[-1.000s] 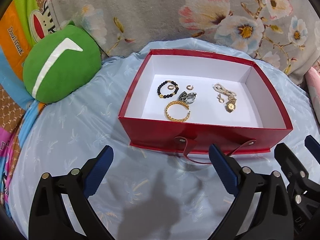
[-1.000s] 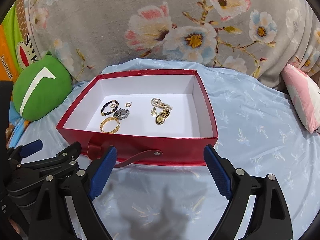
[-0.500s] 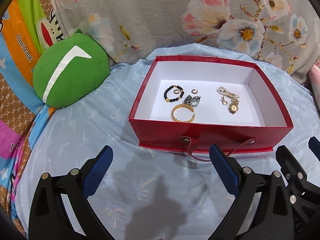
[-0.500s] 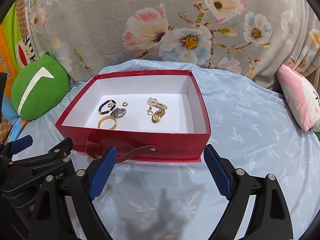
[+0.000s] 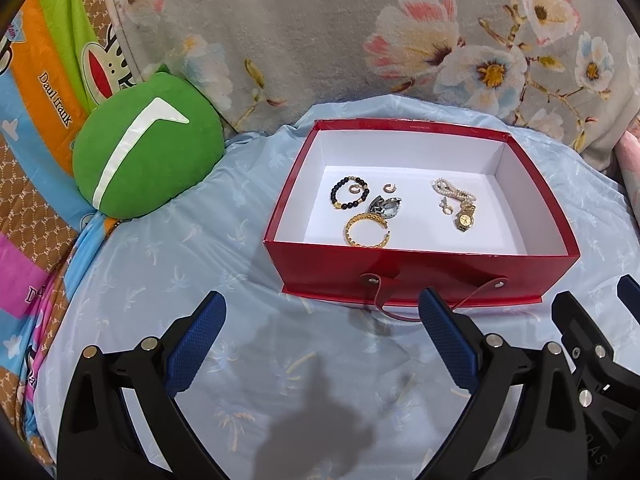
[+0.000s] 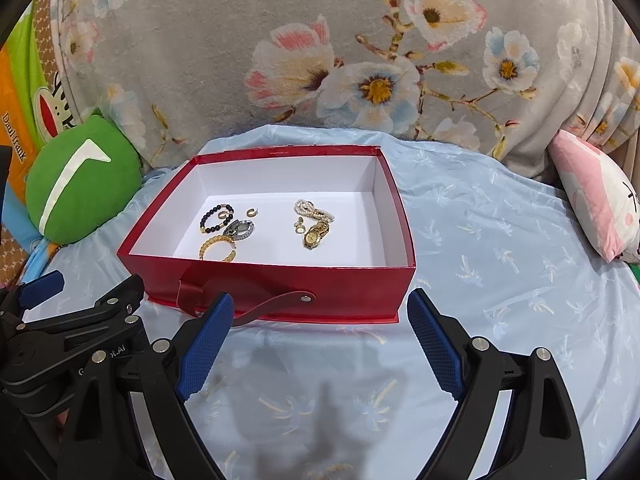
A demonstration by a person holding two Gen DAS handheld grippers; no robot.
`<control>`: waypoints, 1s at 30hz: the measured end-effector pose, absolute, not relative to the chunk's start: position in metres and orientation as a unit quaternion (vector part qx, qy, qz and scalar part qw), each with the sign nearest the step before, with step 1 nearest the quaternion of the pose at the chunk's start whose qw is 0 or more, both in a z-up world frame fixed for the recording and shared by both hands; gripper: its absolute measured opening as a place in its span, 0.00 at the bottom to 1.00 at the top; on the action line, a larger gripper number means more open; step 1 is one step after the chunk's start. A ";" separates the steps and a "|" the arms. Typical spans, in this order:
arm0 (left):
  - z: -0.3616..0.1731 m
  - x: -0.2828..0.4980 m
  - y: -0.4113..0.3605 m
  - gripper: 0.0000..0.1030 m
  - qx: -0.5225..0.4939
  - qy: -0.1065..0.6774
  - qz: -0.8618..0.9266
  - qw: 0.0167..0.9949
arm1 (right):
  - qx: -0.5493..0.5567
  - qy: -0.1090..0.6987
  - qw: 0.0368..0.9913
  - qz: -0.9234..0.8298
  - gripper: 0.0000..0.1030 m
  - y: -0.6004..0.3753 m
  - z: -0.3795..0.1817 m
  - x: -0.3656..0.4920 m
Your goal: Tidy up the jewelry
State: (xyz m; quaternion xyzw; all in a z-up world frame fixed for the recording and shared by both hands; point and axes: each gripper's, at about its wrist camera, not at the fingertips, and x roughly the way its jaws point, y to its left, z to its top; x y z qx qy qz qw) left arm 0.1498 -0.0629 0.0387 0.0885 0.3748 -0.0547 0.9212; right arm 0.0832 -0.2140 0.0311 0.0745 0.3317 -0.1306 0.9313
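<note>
A red box [image 5: 420,268] with white inner walls sits open on a pale blue sheet [image 5: 168,280], its long front wall facing both cameras and a red strap [image 6: 272,304] hanging loose across that wall. All the jewelry lies on the box floor in two loose groups. Toward the box's left wall are a black bead bracelet [image 5: 349,198], two small gold rings, a grey oval watch [image 5: 385,206] and, nearest the front wall, a gold bangle [image 5: 366,230]. Toward the middle lie a pearl strand [image 5: 448,190] and a gold watch [image 5: 464,219], touching each other. The floor between the gold watch and the box's right wall is bare white. The left gripper [image 5: 322,322] hovers in front of the box, its blue pads spread wide and holding nothing. The right gripper [image 6: 320,320] hangs just beside it, also in front of the box, jaws likewise wide apart and empty. Bare sheet runs between the grippers and the box's front wall. Left of the box rests a green cushion [image 5: 148,156], near but apart. A floral blanket [image 6: 320,60] rises behind the box's back wall, and a pink pillow [image 6: 596,204] lies well off to its right.
</note>
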 end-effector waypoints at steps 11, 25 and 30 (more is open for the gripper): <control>0.042 0.146 -0.060 0.92 0.085 0.374 -0.050 0.922 | 0.074 0.330 0.932 -0.131 0.84 -0.214 0.032 0.082; 0.043 0.143 -0.061 0.92 0.089 0.369 -0.047 0.924 | 0.074 0.329 0.932 -0.130 0.84 -0.214 0.033 0.080; 0.043 0.143 -0.061 0.92 0.090 0.369 -0.047 0.924 | 0.075 0.329 0.932 -0.130 0.84 -0.214 0.033 0.079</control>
